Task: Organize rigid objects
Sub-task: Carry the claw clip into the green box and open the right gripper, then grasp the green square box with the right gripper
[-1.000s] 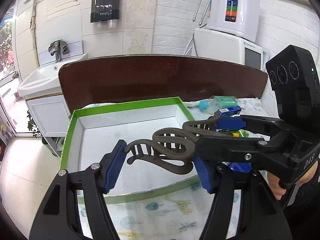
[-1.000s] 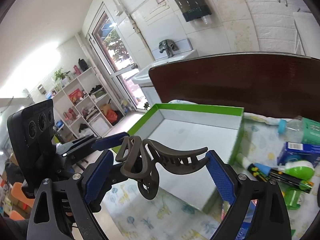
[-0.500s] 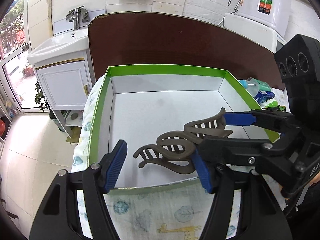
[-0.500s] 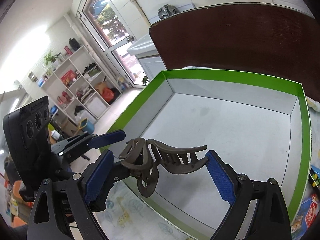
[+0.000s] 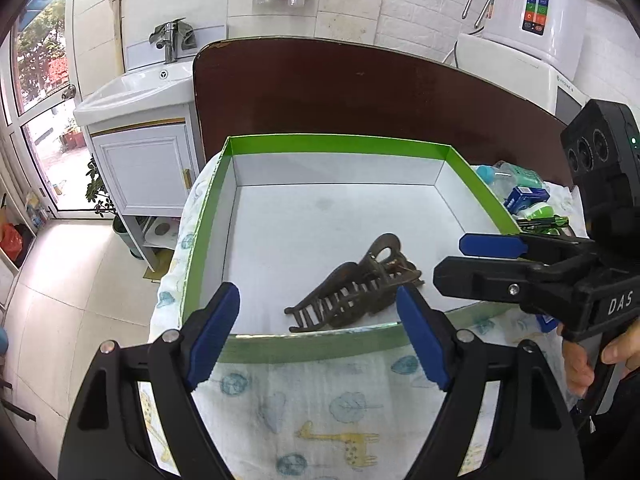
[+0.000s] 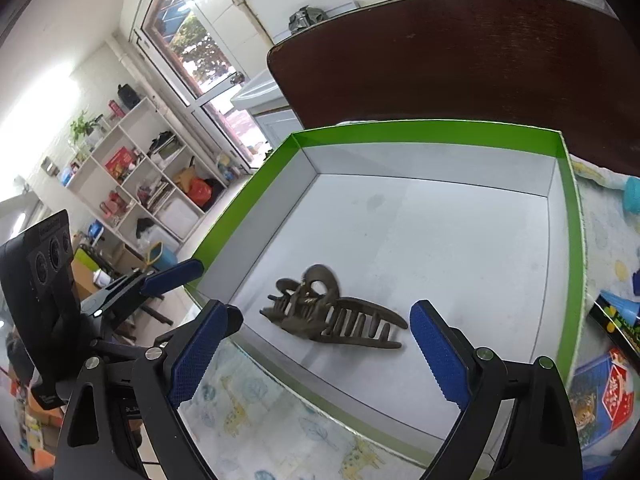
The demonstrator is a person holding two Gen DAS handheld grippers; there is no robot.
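Observation:
A brown hair claw clip (image 5: 356, 286) lies on the white floor of a green-rimmed box (image 5: 336, 143), near its front edge. It also shows in the right wrist view (image 6: 332, 316), inside the same box (image 6: 424, 130). My left gripper (image 5: 316, 334) is open and empty, just in front of the box's near wall. My right gripper (image 6: 320, 354) is open and empty, above the clip at the box's front. The right gripper shows in the left wrist view (image 5: 492, 258) at the right, and the left gripper shows in the right wrist view (image 6: 172, 276) at the left.
A printed cloth (image 5: 320, 400) covers the table. Right of the box lie a clear bottle (image 5: 512, 174), a blue carton (image 5: 524, 196) and green items (image 5: 540, 212). A dark headboard (image 5: 360, 88) stands behind the box. A sink cabinet (image 5: 140, 160) stands at the left.
The right gripper carried the clip over the box and opened. The clip now lies on the box floor. Both grippers have drawn back toward the front edge.

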